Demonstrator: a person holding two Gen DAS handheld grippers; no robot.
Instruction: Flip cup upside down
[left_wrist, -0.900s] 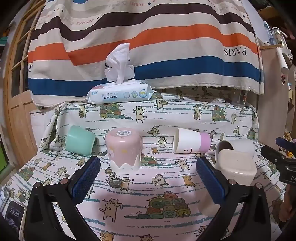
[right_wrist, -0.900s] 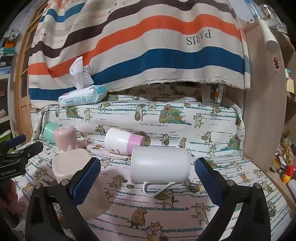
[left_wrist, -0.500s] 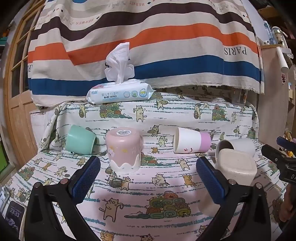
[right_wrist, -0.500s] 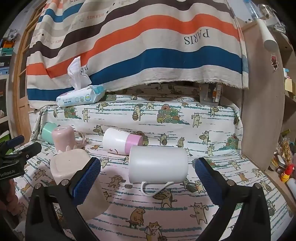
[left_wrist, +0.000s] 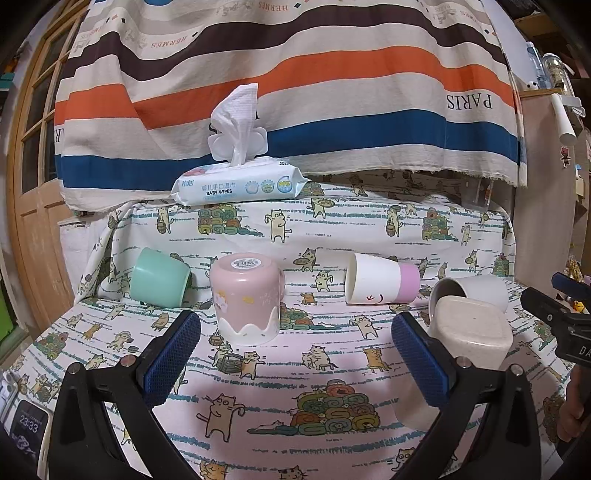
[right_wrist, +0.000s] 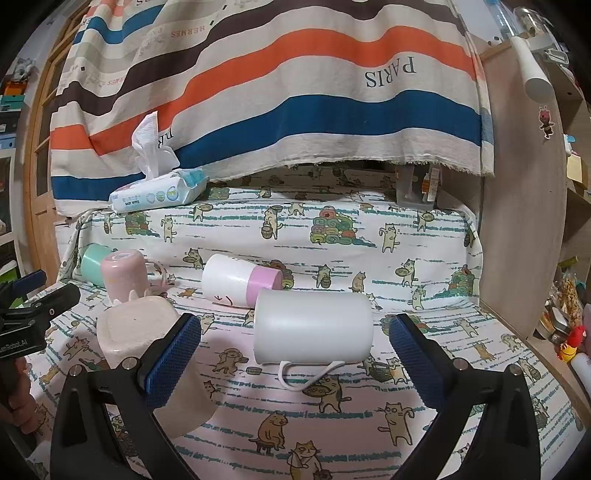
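A white mug (right_wrist: 313, 325) with a thin handle lies on its side on the cat-print cloth, just beyond my open, empty right gripper (right_wrist: 294, 352); it also shows in the left wrist view (left_wrist: 476, 291). A white-and-pink cup (right_wrist: 240, 280) (left_wrist: 382, 279) lies on its side behind it. A pink cup (left_wrist: 245, 297) (right_wrist: 123, 275) stands upside down just beyond my open, empty left gripper (left_wrist: 295, 352). A green cup (left_wrist: 159, 277) (right_wrist: 92, 262) lies on its side at the left. A beige square cup (left_wrist: 469, 336) (right_wrist: 147, 343) stands upside down between the grippers.
A baby wipes pack (left_wrist: 238, 184) sits on the raised ledge at the back under a striped cloth (left_wrist: 295, 92). A wooden panel (right_wrist: 524, 221) stands at the right. A phone (left_wrist: 27, 428) lies at the lower left. The left gripper's body (right_wrist: 26, 321) shows at the left edge.
Both grippers have stayed open and nearly still. The right wrist view has shifted slightly, so the cups sit a little more to the left in it.
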